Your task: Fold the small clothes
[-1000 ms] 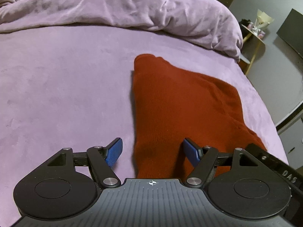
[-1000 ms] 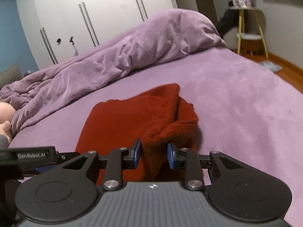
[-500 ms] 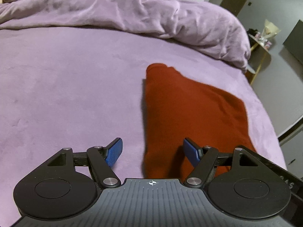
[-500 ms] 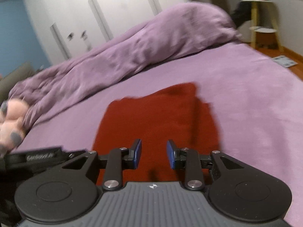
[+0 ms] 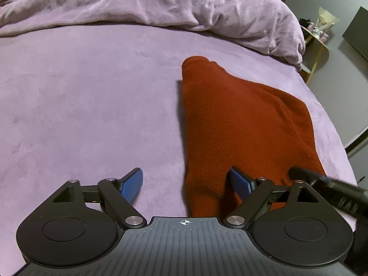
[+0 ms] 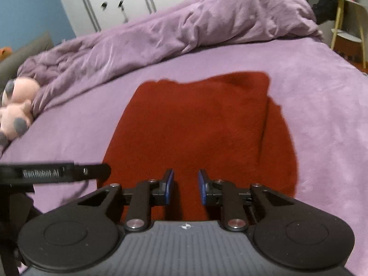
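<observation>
Left gripper (image 5: 185, 185): jaws wide and opening, nothing clamped. Its right pad (image 5: 240, 184) sits on or just over the near edge of the red knit garment (image 5: 241, 124); contact can't be confirmed. Its left pad (image 5: 132, 184) is over bare bed sheet (image 5: 80, 103).

Right gripper (image 6: 185, 187): jaws narrow and closing, pads not pressing on anything. Red cloth shows through the gap, but it lies flat beneath, not pinched.

The garment lies flat on the sheet, folded over, with one layer's edge running down its right part in the right wrist view. Taking the garment as reference:
- rumpled purple duvet (image 6: 184, 25) heaped beyond its far edge
- pink plush toy (image 6: 16, 108) well off to its left, against the duvet
- small side table (image 5: 318, 39) past its far right, off the bed
- white wardrobe doors (image 6: 110, 2) behind the duvet

Each gripper's black body edges into the other's view, near the garment's near corners.
</observation>
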`<state>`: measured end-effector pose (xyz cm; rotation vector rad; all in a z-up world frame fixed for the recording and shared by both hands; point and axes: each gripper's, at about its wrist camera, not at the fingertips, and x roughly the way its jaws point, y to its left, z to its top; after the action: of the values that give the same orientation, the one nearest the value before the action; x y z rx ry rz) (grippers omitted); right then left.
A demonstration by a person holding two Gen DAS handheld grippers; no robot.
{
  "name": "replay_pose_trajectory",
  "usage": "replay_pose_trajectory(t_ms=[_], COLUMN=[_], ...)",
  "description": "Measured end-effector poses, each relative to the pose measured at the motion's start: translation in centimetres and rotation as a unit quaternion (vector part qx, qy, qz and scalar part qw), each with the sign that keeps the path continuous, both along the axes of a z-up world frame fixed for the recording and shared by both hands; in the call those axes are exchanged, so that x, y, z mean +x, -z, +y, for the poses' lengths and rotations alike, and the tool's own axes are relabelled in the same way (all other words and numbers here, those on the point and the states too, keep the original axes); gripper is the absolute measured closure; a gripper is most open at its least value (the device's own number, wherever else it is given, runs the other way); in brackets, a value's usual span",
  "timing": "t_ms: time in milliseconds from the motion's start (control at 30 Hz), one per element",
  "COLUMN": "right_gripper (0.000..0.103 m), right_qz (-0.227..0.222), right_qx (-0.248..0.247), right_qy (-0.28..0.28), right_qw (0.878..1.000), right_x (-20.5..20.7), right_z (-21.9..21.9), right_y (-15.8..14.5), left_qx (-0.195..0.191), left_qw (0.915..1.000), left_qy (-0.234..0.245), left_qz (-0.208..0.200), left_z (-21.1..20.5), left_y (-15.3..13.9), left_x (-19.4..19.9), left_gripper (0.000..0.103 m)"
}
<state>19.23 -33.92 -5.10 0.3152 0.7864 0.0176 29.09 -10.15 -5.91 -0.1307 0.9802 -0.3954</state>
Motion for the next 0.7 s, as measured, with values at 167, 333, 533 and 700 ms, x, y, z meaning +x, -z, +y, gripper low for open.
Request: replay_pose_trajectory(t_ms=[167,333,533,700], right_gripper=[0.076,0.066,0.054,0.054], right_qz=[-0.019,-0.026,-0.026,-0.022], right_qx=[0.015,0.028,0.017,0.042], right_qy=[0.039,0.070,0.086,0.098], right_qw=[0.999,0.997,0.996,0.994], right_x=[-0.1,-0.3,0.4,2.4], right_z=[-2.3,-3.8,-4.8,-6.1], right_y=[-1.0,-1.3,-1.2,-0.6], left_qx=[0.001,-0.003,-0.031,-0.054], left_qw=[1.0000,0.9999,0.9989,0.9977], left_qy=[0.000,0.000,-0.015,-0.027], left_qz=[0.005,0.011,0.031,0.030], left_z=[0.1,0.4,1.7,2.6], left_y=[0.0,-0.1,-0.1,-0.5], left_x=[0.0,-0.1,-0.5,-0.5], left_gripper=[0.015,0.015,0.017,0.017])
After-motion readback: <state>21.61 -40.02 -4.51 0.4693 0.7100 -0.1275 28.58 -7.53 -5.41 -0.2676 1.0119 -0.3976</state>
